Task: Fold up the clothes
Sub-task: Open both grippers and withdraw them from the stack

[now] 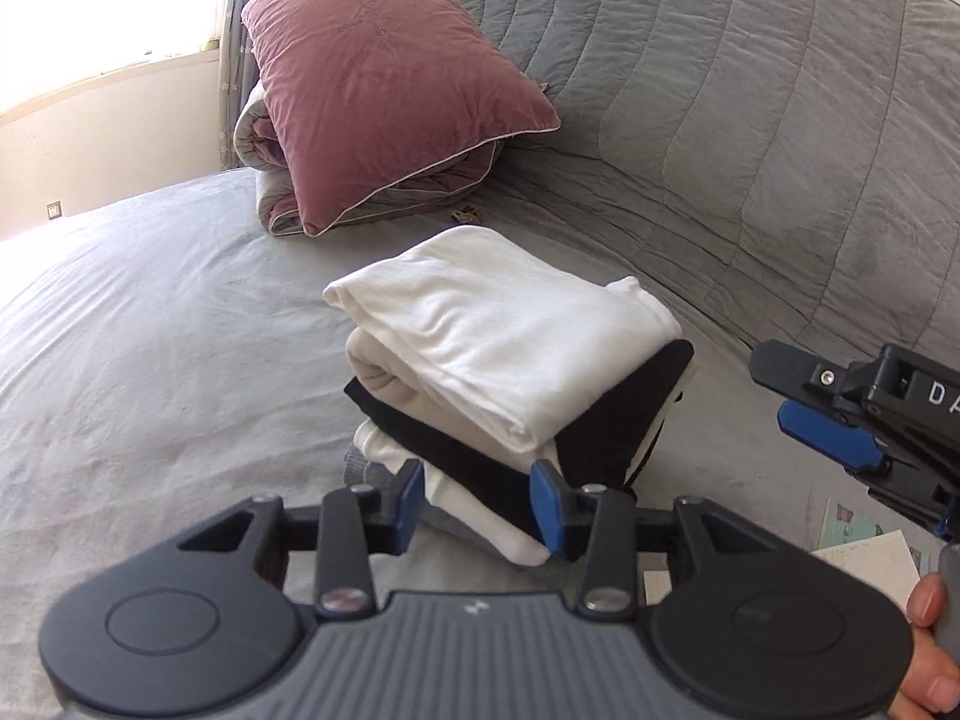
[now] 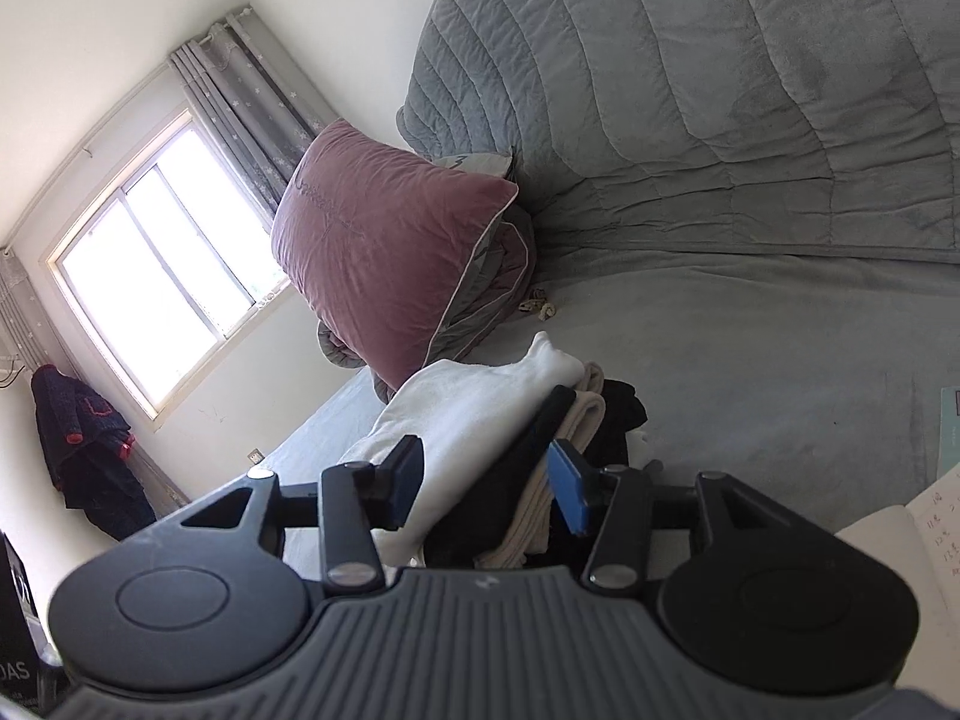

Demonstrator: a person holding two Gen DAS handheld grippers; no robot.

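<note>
A stack of folded clothes [image 1: 510,360] lies on the grey bed sheet [image 1: 150,330]. On top is a white garment [image 1: 498,324], with beige, black, white and grey layers under it. My left gripper [image 1: 480,504] is open at the stack's near lower corner, and the white and black layers show between its blue pads. My right gripper [image 2: 489,486] is open too, at the stack's right side, with the white garment [image 2: 468,414] and the dark and beige layers between its fingers. In the left wrist view the right gripper [image 1: 840,414] reaches in from the right edge.
A maroon pillow [image 1: 384,78] rests on a rolled duvet [image 1: 282,204] behind the stack. A grey quilted cover [image 1: 750,120] rises at the back. A small object [image 1: 468,216] lies by the duvet. Papers [image 1: 870,558] and a notebook [image 2: 918,540] lie right. A hand [image 1: 930,648] shows bottom right.
</note>
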